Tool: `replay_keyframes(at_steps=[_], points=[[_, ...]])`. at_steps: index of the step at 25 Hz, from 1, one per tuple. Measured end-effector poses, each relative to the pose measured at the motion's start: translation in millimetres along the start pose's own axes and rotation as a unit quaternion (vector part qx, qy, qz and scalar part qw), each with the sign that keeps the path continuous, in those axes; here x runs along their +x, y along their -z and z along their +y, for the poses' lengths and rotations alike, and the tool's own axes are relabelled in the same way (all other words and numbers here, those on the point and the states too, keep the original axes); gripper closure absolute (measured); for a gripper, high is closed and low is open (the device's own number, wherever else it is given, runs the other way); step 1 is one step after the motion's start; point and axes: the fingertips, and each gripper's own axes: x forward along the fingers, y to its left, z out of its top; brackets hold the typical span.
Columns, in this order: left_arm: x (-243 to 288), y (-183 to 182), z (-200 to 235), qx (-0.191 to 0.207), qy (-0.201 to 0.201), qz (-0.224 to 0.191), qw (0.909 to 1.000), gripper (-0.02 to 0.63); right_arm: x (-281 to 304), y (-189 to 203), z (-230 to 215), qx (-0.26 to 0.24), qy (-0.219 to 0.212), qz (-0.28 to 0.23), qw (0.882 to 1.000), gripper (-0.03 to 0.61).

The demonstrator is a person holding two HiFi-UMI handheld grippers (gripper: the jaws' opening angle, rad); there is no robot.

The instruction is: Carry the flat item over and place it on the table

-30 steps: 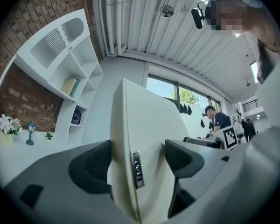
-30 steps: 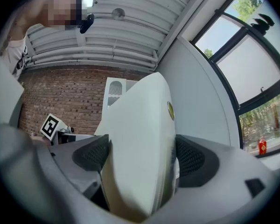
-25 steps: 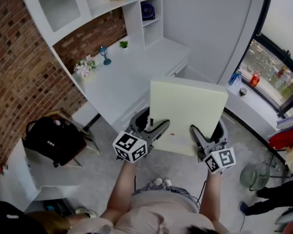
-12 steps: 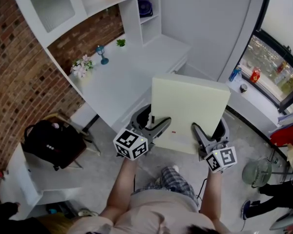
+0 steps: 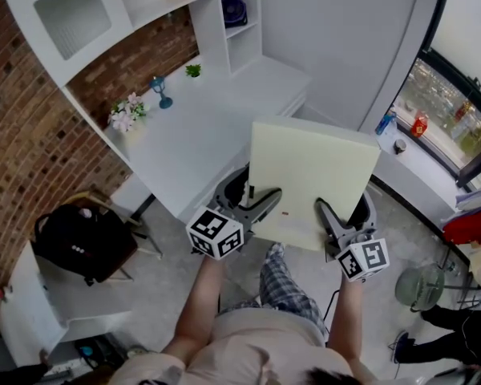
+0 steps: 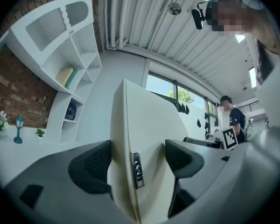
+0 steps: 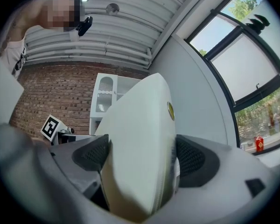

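Mid-air, left tool [image 5: 262, 207] and right tool [image 5: 325, 216] clamp the flat item [image 5: 311, 171].

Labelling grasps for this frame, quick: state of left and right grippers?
Left gripper: shut on the pale flat panel, at its near edge.
Right gripper: shut on the same flat panel.
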Motion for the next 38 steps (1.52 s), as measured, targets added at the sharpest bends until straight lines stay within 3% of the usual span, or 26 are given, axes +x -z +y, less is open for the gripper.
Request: replay_keyframes(at_steps=[8,14,21,28,38], points=[[67,4,62,0.003,-0.02,-0.003,0.9998,0.268,76,19,-59,0.013,-0.013,0.0,1.0,0.126],[146,-1,159,0.02,-0.057,-0.027,0.9978,0.268,195,39,-124,0.02,-0.05,-0.007,0.999,0.126],[225,-31,275,0.015,-0.11,-0.026,0.9935,0.267,343,41,-182,0.039,-0.098,0.012,0.994,0.126],[259,-44,360,0.016,-0.163,-0.024,0.9862,0.267,450,54,-204,0.05,-0.153,0.03,0.987,0.126],[259,-39,415,-0.001,-0.194,-0.01,0.981,0.267,508,78,-198,0.064,-0.172,0.055,0.981,0.126]])
